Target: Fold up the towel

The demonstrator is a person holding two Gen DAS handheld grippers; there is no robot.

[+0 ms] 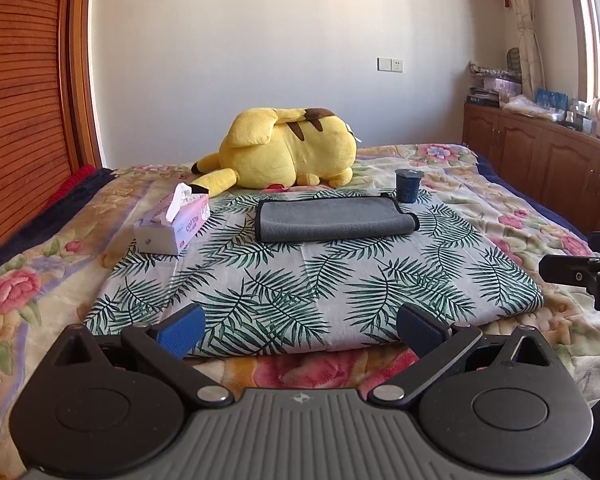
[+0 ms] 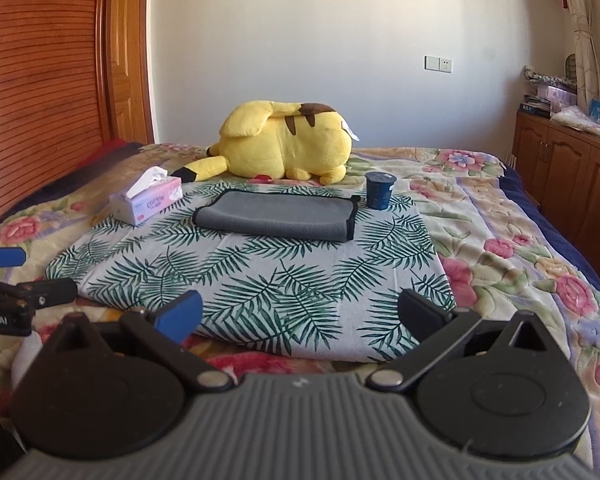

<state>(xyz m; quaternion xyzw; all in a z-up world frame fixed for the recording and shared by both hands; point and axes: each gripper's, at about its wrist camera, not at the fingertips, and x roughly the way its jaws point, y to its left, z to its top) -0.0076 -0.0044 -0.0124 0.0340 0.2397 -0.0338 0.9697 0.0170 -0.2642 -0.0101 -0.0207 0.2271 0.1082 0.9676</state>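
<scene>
A grey towel with black trim lies folded into a long rectangle on a palm-leaf cloth on the bed; it also shows in the right wrist view. My left gripper is open and empty, held back over the near edge of the leaf cloth, well short of the towel. My right gripper is open and empty, also at the near edge. Part of the right gripper shows at the right edge of the left wrist view, and part of the left gripper at the left edge of the right wrist view.
A tissue box sits left of the towel, a dark blue cup at its far right corner, and a yellow plush toy behind it. A floral quilt covers the bed. Wooden cabinets line the right wall.
</scene>
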